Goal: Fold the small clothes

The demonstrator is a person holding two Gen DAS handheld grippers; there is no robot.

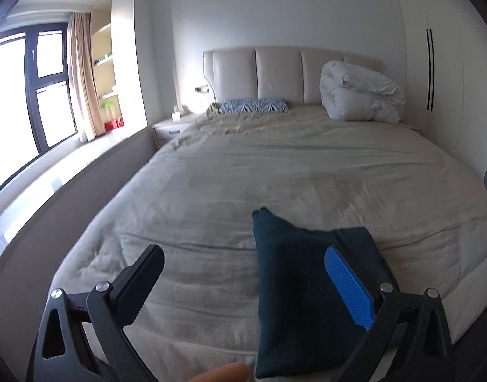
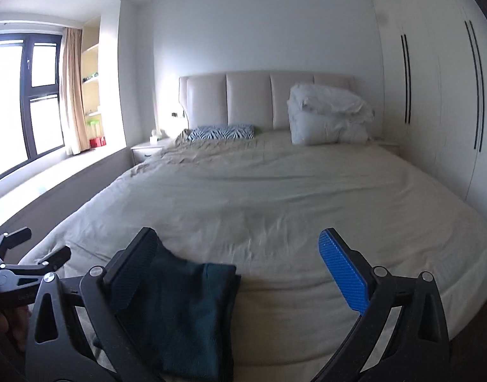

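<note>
Bed (image 2: 275, 191): fills the field ahead of both grippers; cream cover is used as the folding surface, presumably for its broad flat area. Far ahead, a padded headboard (image 2: 250, 95) is seen, with a bundled white duvet (image 2: 326, 121) ahead and to the right and a zebra-print pillow (image 2: 222, 132) ahead and to the left, both well apart from the working area.

Dark teal garment (image 1: 294, 302): laid on the near end of the bed, just below the grippers. It appears already doubled into a compact rectangle, one corner poking forward. In the left wrist view it is seen between the fingers, toward the right one; in the right wrist view it lies under and beside the left finger.

Left gripper (image 1: 243, 286): jaws spread wide, nothing held. Right gripper (image 2: 240, 277): likewise spread, nothing held; neither pad is seen to pinch the cloth.

Judgement: the garment has been released or not yet taken; a further fold or flattening may be intended. Slight motion blur is noted.
</note>
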